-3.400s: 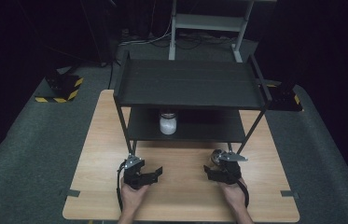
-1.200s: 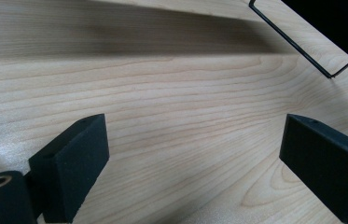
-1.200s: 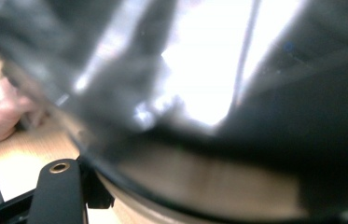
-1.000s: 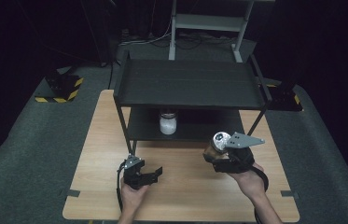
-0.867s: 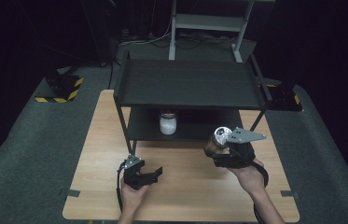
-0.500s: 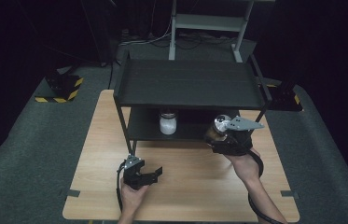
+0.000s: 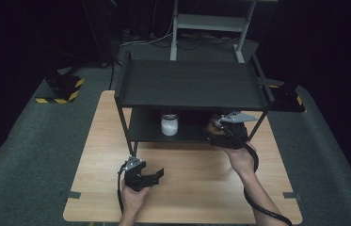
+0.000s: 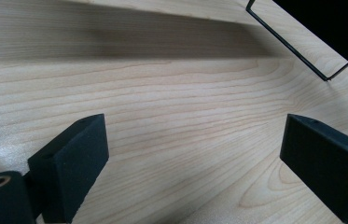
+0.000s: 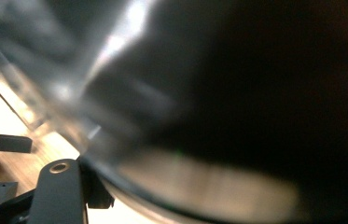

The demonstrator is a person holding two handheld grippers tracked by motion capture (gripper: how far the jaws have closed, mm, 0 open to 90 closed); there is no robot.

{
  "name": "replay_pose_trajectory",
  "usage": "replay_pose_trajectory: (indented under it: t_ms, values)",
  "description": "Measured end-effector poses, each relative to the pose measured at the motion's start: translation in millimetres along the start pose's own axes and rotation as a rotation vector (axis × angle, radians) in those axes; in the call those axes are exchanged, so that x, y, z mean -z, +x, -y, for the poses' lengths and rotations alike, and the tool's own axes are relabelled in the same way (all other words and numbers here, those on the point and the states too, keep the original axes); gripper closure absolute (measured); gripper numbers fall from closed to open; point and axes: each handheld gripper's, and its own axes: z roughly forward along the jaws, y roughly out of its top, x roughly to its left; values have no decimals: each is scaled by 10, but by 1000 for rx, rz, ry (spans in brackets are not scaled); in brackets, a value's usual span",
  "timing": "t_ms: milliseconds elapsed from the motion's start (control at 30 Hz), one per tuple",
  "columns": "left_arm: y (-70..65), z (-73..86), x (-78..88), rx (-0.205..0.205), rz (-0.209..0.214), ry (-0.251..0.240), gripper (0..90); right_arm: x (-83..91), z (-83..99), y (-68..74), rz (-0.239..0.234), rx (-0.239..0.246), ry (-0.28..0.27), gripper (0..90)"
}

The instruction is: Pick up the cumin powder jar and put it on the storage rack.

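Observation:
A black two-level shelf [image 7: 189, 84] stands on the wooden table [image 7: 196, 197]. A small white jar [image 7: 169, 125] sits on its lower level. My right gripper [image 7: 220, 129] is at the front right of that lower level, shut on a dark rounded jar [image 7: 212, 128]. In the right gripper view the jar [image 9: 237, 116] looms blurred and very close, beside one black finger [image 9: 59, 186]. My left gripper [image 7: 153, 176] rests on the table in front of the shelf, open, with bare wood between its jaws [image 8: 195, 154].
The shelf's thin front legs [image 7: 126, 132] stand on the table near my left gripper. A wire foot of the shelf [image 8: 321, 74] shows in the left gripper view. Grey floor and yellow-black striped bases [image 7: 62, 96] surround the table.
My right gripper has carried the dark jar away from the person, up to the right front of the lower shelf level. The left gripper has stayed where it was.

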Motion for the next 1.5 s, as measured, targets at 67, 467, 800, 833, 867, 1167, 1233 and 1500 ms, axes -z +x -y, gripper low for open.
replay_pose_trajectory:
  t_ms: [67,467,800,833,867,1167,1233,1500]
  values:
    - [0,0,0,1,0,0,81,-23,0,-12,3,0,3,313]
    - [-1,0,-1,1,-1,0,81,-118,-37,-30,8,-6,21,313]
    - [-1,-1,-1,0,-1,0,81,-202,32,-108,-6,-42,-13,314]
    - [-2,-1,-1,1,-1,0,81,-210,40,-112,-4,-42,-18,315]
    - [-2,-1,-1,1,-1,0,81,-218,46,-113,-2,-45,-22,314]
    - [-6,-5,-3,1,-3,3,81,-291,103,-126,15,-43,-58,313]
    - [-7,-6,-4,1,-3,4,81,-289,102,-126,15,-42,-56,312]
    - [-1,-5,-4,1,-1,3,81,-313,105,-103,21,-41,-46,243]
